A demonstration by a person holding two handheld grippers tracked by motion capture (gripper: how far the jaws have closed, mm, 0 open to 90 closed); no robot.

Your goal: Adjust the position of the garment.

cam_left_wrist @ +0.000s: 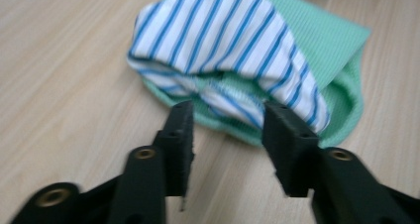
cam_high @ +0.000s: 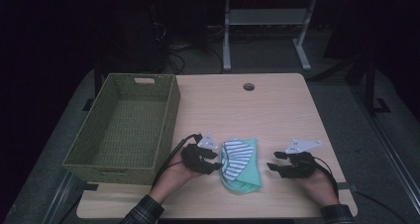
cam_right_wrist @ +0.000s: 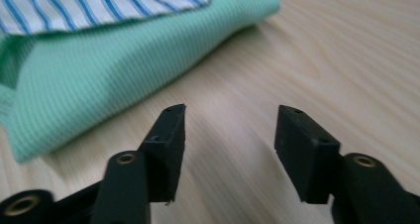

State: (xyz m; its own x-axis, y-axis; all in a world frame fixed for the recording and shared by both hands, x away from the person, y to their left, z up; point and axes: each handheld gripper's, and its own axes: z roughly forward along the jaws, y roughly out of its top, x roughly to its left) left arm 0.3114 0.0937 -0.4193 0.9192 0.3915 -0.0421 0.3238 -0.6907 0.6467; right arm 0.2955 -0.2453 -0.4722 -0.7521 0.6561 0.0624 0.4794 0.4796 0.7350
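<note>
A folded cloth, mint green with a white and blue striped part (cam_high: 241, 164), lies on the wooden table (cam_high: 257, 110) near its front edge. My left gripper (cam_high: 216, 162) sits just left of it, jaws open, with the striped edge (cam_left_wrist: 223, 60) right beyond the fingertips and nothing pinched between them. My right gripper (cam_high: 271, 167) rests a short way to the right of the cloth, open as well. In the right gripper view the green fold (cam_right_wrist: 104, 80) lies up and to the left of the empty jaws, clear of them.
A green woven basket (cam_high: 106, 154) stands on the table's left side, nothing visible inside it. A round cable hole (cam_high: 248, 86) sits near the far edge. Beyond the table stand a white desk frame (cam_high: 265, 21) and dark floor.
</note>
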